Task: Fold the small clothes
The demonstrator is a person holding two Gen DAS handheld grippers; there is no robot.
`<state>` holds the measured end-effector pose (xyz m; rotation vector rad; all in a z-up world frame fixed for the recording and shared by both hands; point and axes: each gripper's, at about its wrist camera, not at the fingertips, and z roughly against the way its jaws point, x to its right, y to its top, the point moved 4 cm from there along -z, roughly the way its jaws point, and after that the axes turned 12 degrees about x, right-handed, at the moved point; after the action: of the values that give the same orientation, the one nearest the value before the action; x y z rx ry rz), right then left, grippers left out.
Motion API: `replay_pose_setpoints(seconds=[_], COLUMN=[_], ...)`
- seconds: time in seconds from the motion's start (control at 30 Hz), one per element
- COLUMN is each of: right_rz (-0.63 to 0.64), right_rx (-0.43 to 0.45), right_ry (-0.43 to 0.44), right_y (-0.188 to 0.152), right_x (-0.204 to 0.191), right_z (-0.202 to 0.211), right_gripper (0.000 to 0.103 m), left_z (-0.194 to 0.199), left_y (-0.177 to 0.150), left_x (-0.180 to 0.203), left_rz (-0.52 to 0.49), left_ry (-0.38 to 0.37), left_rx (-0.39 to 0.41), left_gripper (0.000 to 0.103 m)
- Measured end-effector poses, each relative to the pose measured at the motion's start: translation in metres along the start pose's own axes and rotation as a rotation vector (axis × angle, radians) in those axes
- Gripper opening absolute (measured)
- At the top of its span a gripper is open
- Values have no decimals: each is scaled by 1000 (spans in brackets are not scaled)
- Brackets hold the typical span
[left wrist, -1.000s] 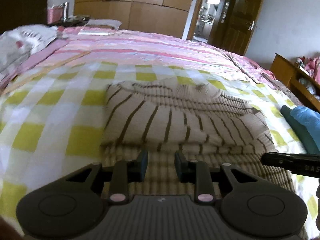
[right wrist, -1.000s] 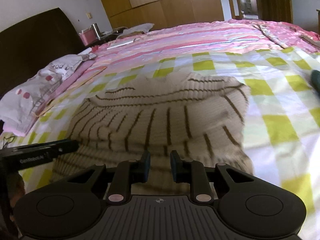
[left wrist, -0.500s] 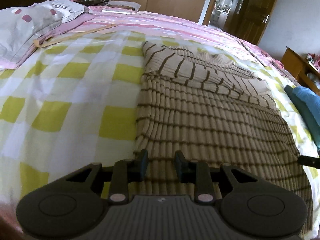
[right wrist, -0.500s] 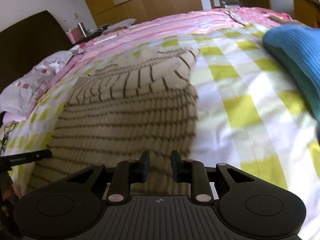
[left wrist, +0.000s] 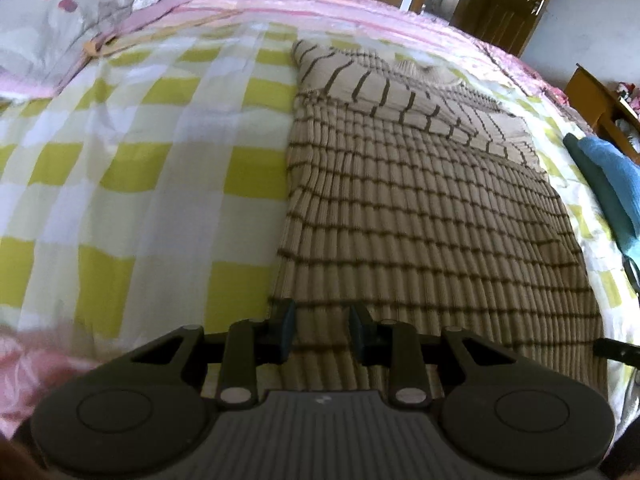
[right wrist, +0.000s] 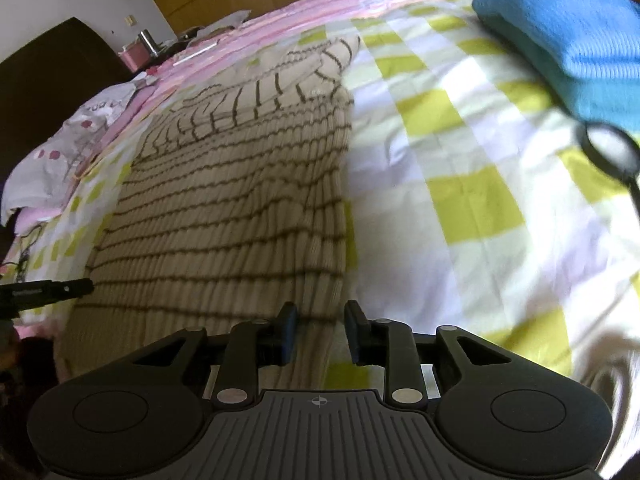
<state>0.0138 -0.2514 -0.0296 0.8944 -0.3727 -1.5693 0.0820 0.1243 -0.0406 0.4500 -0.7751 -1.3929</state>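
A beige knit sweater with thin brown stripes (left wrist: 420, 216) lies flat on the yellow-and-white checked bed cover, sleeves folded across its far end; it also shows in the right wrist view (right wrist: 240, 200). My left gripper (left wrist: 322, 330) is open and empty, low over the sweater's near left corner. My right gripper (right wrist: 318, 332) is open and empty, low over the sweater's near right corner at its side edge. The tip of the other gripper shows at the left of the right wrist view (right wrist: 48, 290).
A folded blue garment (right wrist: 568, 36) lies on the bed to the right of the sweater, also in the left wrist view (left wrist: 612, 176). A grey spotted pillow (left wrist: 52, 28) and pink blanket lie at the far left. A wooden cabinet (left wrist: 596, 96) stands beyond the bed's right side.
Both grippers have drawn back from the folded upper part to the sweater's near hem corners, left to the left, right to the right. Both stay open.
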Motion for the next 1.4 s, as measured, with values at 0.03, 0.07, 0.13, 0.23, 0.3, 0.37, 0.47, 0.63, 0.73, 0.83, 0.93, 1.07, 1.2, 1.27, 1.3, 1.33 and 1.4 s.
replay_pose_setpoints(seconds=[0.03, 0.07, 0.13, 0.23, 0.3, 0.37, 0.47, 0.63, 0.73, 0.83, 0.93, 1.07, 1.2, 1.27, 1.3, 1.33, 1.4], right_rz=[-2, 2, 8, 1, -6, -15, -29, -60, -70, -73, -79, -103, -129, -126, -125, -125, -131], right_rx=[-6, -10, -10, -7, -4, -3, -1, 7, 10, 11, 12, 16, 18, 20, 20, 21, 25], right_ry=[7, 13, 18, 29, 36, 44, 53, 63, 68, 70, 80, 100, 116, 124, 129, 132, 139], right_y=[-3, -5, -10, -14, -16, -17, -17, -20, -22, -22, -22, -20, -19, -19, -19, -20, -20], right_x=[-1, -2, -4, -5, -5, -5, -3, 3, 4, 5, 5, 5, 4, 2, 2, 1, 1], right_z=[1, 3, 4, 6, 7, 7, 8, 11, 12, 11, 11, 7, 4, 4, 4, 4, 3], right_gripper=[27, 27, 27, 27, 27, 28, 28, 27, 27, 27, 28, 28, 29, 29, 29, 29, 29], left_z=[2, 4, 9, 13, 15, 16, 12, 8, 8, 8, 6, 4, 4, 8, 9, 10, 11], left_y=[-2, -3, -5, -7, -9, -10, -12, -17, -18, -18, -18, -17, -16, -16, -16, -15, -14], left_x=[0, 0, -1, -4, -5, -7, -5, 7, 10, 11, 10, 9, 6, 7, 7, 7, 7], left_rz=[-1, 1, 11, 21, 28, 32, 25, -46, -68, -70, -62, -48, -23, -16, -11, -8, -5], left_ry=[4, 10, 20, 40, 55, 66, 66, 56, 46, 33, 21, 7, -7, -34, -47, -56, -67], left_rx=[-5, -9, -12, -18, -23, -27, -52, -65, -65, -67, -74, -83, -78, -62, -56, -51, -49], left_gripper=[35, 35, 35, 39, 39, 40, 40, 40, 40, 40, 40, 40, 39, 39, 38, 38, 35])
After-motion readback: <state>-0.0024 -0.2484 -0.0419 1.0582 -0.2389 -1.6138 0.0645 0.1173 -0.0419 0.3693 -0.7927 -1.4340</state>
